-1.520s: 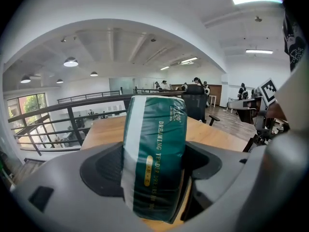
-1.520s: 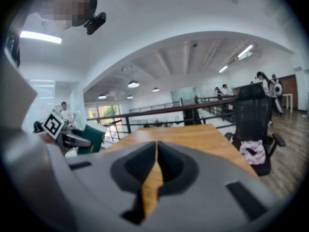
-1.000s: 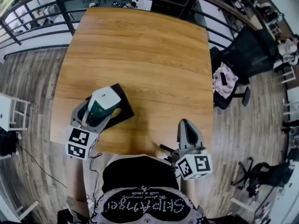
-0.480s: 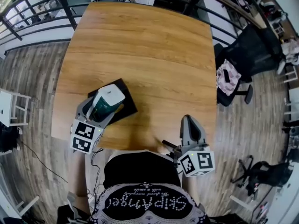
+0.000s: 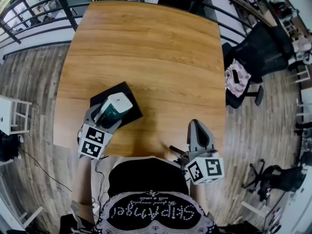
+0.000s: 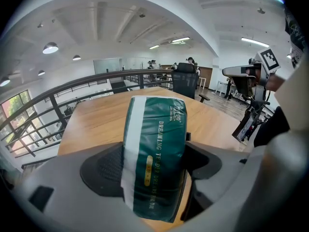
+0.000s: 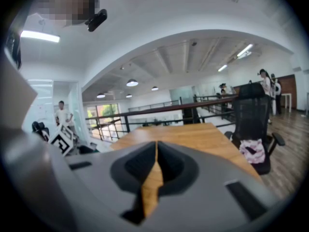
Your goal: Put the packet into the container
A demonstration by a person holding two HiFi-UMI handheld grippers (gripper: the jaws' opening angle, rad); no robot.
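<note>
A dark green and white packet [image 6: 154, 158] stands clamped between the jaws of my left gripper [image 6: 153, 170], which is shut on it. In the head view the packet [image 5: 113, 109] hangs over a flat black container [image 5: 127, 95] near the table's front left edge, and my left gripper [image 5: 105, 118] covers much of that container. My right gripper [image 5: 199, 133] rests at the front right edge of the table with its jaws closed together and nothing between them. Seen from the right gripper view, the right gripper [image 7: 155, 158] shows only a thin slit between its jaws.
The wooden table [image 5: 151, 48] stretches away from me. A black railing [image 5: 39, 6] runs behind it. A black office chair [image 5: 253, 57] with a patterned cloth [image 5: 235, 79] stands to the right. A white stool [image 5: 12, 116] is on the left floor.
My left gripper with the packet has shifted slightly toward the front edge and lower over the black container. The right gripper has stayed still.
</note>
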